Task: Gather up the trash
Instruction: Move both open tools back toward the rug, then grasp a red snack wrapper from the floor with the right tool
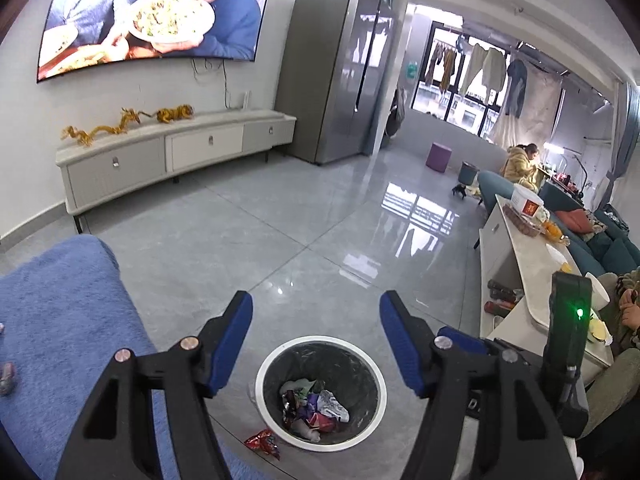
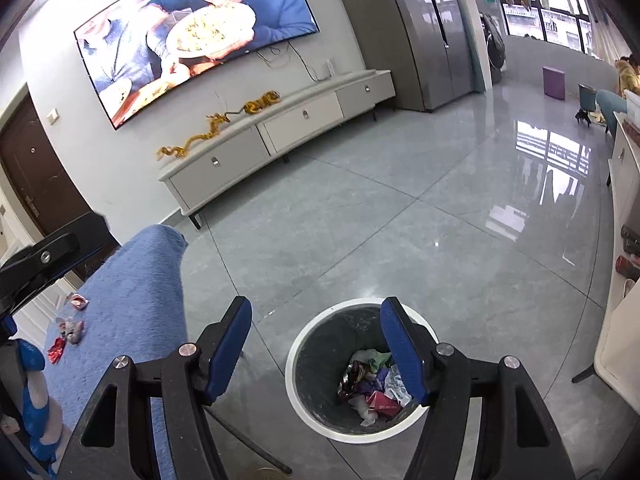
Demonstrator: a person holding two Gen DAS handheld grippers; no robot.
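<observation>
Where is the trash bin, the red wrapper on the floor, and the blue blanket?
trash bin (image 1: 262, 376): left wrist view, on its white rim.
red wrapper (image 1: 262, 442): left wrist view, middle of the crumpled wrapper beside the bin.
blue blanket (image 2: 132, 304): right wrist view, on its fuzzy top.

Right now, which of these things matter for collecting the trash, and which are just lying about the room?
Part of the job:
- bin with wrappers inside
- red wrapper on the floor beside the bin
- wrappers on the blue cloth
- left gripper and right gripper, both open and empty

Just lying about:
- television
- golden dragon ornament
- purple stool
</observation>
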